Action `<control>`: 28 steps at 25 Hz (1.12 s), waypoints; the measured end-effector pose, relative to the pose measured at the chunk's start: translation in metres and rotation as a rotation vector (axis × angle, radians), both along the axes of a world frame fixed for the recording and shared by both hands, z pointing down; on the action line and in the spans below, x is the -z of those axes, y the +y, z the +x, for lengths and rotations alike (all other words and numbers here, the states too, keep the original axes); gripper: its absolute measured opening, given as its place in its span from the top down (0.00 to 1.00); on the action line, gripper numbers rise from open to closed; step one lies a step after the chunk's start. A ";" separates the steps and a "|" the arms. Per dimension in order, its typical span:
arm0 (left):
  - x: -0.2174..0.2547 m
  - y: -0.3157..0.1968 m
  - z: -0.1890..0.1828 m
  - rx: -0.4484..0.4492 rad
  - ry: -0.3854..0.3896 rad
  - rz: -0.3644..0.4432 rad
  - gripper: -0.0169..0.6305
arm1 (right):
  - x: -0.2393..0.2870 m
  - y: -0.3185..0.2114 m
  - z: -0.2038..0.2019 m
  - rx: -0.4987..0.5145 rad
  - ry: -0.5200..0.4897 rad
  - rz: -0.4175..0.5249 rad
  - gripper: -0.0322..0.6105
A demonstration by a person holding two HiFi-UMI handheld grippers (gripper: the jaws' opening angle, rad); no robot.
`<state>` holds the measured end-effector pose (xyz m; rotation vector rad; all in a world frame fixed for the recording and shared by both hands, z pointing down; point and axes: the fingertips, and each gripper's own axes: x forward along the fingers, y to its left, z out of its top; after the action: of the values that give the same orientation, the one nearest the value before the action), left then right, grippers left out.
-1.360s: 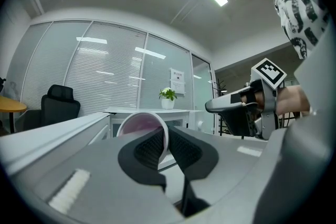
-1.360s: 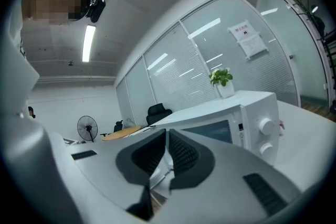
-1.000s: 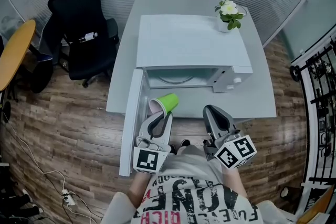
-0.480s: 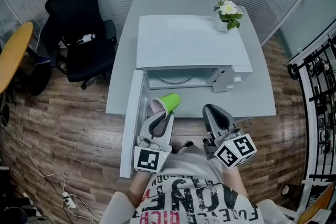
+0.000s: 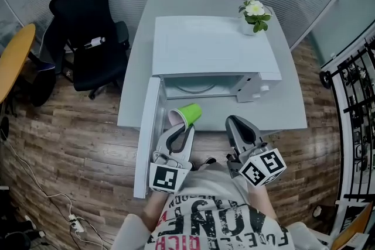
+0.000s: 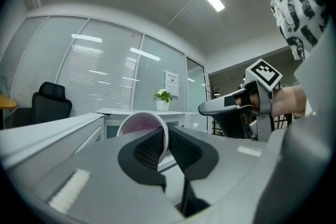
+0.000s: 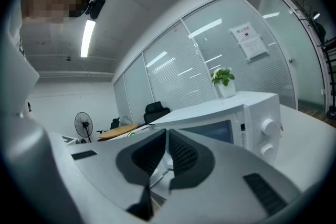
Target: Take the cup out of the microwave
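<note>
A green cup [image 5: 188, 113] with a pink inside lies tilted on its side in the air, just in front of the open white microwave [image 5: 211, 50]. My left gripper [image 5: 179, 130] is shut on the cup's rim; in the left gripper view the rim's wall [image 6: 140, 124] sits pinched between the pads of my left gripper [image 6: 168, 140]. My right gripper [image 5: 237, 124] is held level beside it, right of the cup, shut with nothing in it. In the right gripper view the tips of my right gripper [image 7: 166, 145] meet in front of the microwave [image 7: 231, 118].
The microwave's door [image 5: 146, 137] stands swung open to the left, close to my left gripper. A potted plant [image 5: 255, 14] sits on the table's far right corner [image 5: 281, 38]. A black office chair [image 5: 88, 26] and an orange round table [image 5: 14, 55] stand left of it.
</note>
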<state>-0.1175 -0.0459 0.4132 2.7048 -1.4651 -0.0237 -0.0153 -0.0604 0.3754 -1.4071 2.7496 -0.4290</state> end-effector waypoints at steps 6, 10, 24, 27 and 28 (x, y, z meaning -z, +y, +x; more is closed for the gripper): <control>-0.001 -0.001 -0.001 0.016 0.002 -0.007 0.91 | -0.002 -0.003 0.003 -0.002 0.011 0.001 0.91; -0.001 -0.003 -0.002 0.027 -0.004 -0.006 0.91 | -0.001 -0.004 0.006 0.000 0.003 0.001 0.91; -0.001 -0.010 -0.001 0.039 -0.021 -0.012 0.91 | -0.001 -0.008 0.022 -0.029 -0.015 -0.002 0.91; -0.002 -0.011 0.000 0.037 -0.019 -0.014 0.91 | -0.001 -0.009 0.023 -0.032 -0.009 0.000 0.91; -0.002 -0.011 0.000 0.037 -0.019 -0.015 0.91 | -0.001 -0.009 0.023 -0.031 -0.009 0.000 0.91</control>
<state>-0.1177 -0.0569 0.4150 2.6734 -1.5141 0.0116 0.0077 -0.0692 0.3768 -1.4425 2.7162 -0.4336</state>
